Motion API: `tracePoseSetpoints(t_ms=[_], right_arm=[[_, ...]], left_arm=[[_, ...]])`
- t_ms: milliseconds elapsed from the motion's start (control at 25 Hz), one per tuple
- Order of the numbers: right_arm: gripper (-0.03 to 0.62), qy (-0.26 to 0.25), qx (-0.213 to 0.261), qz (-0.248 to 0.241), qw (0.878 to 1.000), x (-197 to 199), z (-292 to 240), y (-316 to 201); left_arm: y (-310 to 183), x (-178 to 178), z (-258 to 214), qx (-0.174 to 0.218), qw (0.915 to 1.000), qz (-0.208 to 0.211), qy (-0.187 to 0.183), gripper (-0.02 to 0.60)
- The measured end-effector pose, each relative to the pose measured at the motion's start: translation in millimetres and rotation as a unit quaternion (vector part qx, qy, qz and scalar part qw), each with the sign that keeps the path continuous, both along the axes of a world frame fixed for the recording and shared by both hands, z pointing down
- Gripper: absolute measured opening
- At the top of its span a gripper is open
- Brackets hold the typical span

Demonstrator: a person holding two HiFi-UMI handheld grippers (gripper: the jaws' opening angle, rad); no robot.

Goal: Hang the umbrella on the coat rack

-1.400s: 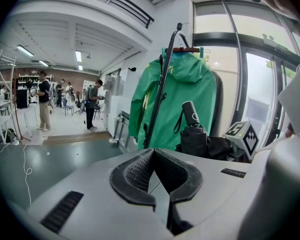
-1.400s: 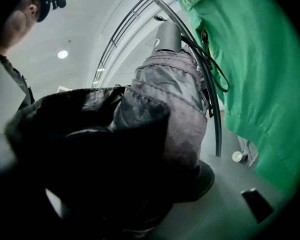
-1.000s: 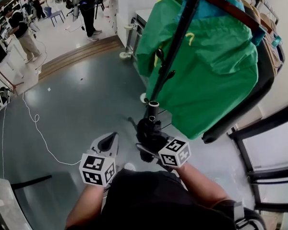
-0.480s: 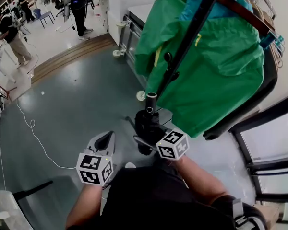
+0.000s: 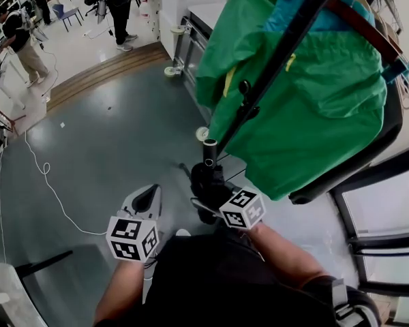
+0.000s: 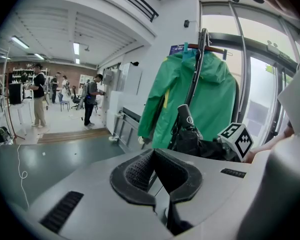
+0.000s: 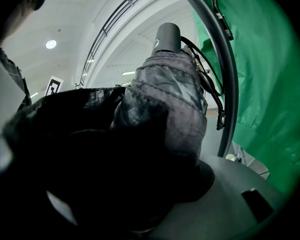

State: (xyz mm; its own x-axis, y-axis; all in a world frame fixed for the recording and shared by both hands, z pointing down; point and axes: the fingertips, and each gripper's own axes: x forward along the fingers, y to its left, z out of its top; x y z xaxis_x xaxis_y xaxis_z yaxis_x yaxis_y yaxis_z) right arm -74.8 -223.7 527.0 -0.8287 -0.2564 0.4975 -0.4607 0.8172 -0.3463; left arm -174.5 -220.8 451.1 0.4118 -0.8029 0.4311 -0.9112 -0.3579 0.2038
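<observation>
My right gripper (image 5: 206,191) is shut on a folded black umbrella (image 5: 204,177), held upright with its round cap end (image 5: 210,144) pointing up. The umbrella (image 7: 165,104) fills the right gripper view and hides the jaws; its strap loop hangs beside the pole. The black coat rack pole (image 5: 273,67) rises just right of the umbrella, with small hooks (image 5: 244,88) above the cap. A green jacket (image 5: 307,101) hangs on the rack. To the left and lower, my left gripper (image 5: 148,196) is shut and holds nothing; its pads (image 6: 140,171) meet at the tip.
Several people (image 5: 24,39) stand far off at the back left. A white cable (image 5: 48,176) lies on the grey floor. A white cabinet (image 5: 180,9) stands behind the rack, and a dark door frame (image 5: 375,213) runs along the right.
The umbrella and right gripper have drifted slightly left and stay close to the pole. The left gripper has barely moved. The view has shifted a little.
</observation>
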Motion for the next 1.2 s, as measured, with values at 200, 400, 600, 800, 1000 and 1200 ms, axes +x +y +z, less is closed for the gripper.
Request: tracePoseSetpoints(t_ms=[200,400,600,800,1000,1200], right_arm=[[0.239,0.011,-0.004,-0.011,1.0,2,10,8],[0.239,0.023,-0.001,-0.02,1.0,2,20,21],[0.239,0.026,-0.005,-0.016,1.0,6,28,32],[0.239,0.023,-0.006,-0.004,1.0,12,30,38],[0.239,0.017,0.001,0.01,1.0,15,26,35],[0.239,0.012,0.012,0.015,1.0,16,17,30]], left_arm=[[-5,6,0,-0.001,1.0,0.006,-0.002,0.015],[-6,9,2,-0.006,0.9999,0.014,-0.005,0.015],[-3,11,8,-0.014,0.9997,0.019,-0.011,0.015],[0,15,12,-0.019,0.9993,0.029,-0.013,0.015],[2,19,12,-0.018,0.9991,0.036,-0.013,0.015],[5,20,11,-0.016,0.999,0.04,-0.013,0.015]])
